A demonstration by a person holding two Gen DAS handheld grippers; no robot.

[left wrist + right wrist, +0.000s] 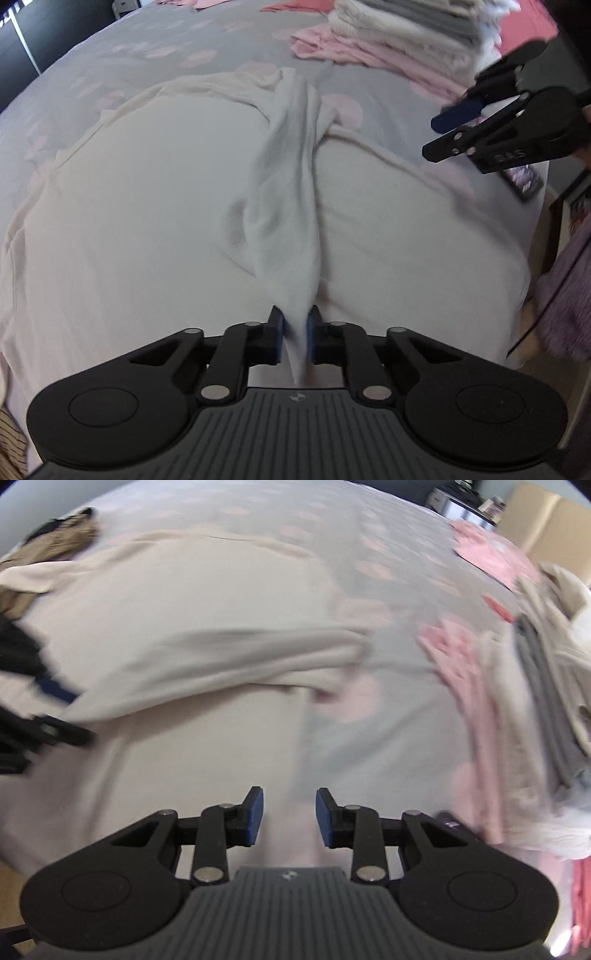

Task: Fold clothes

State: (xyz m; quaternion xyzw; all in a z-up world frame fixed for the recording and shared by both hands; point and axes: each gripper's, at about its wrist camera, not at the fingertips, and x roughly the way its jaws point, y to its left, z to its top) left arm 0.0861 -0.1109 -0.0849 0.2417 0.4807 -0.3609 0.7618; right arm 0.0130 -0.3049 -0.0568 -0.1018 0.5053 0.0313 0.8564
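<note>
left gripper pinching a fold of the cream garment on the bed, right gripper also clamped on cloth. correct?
Not quite. The left gripper does pinch a fold of the cream garment on the bed, but the right gripper holds nothing: the right wrist view shows its jaws apart with no cloth between the pads.

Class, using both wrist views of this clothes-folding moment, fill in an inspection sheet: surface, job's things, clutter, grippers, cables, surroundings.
Surface: bed cover, grey with pale pink patches.
Job's things: cream garment spread flat on the cover, one ridge of it pulled up; stack of folded clothes, pink, cream and grey, at the far right.
Clutter: dark phone-like object near the bed's right edge; brown and black clothes in a heap at the far left of the right wrist view.
Grippers: left gripper shut on the garment's ridge; right gripper open, holding nothing.
Cables: nothing seen.
Surroundings: dark furniture; cardboard box.
</note>
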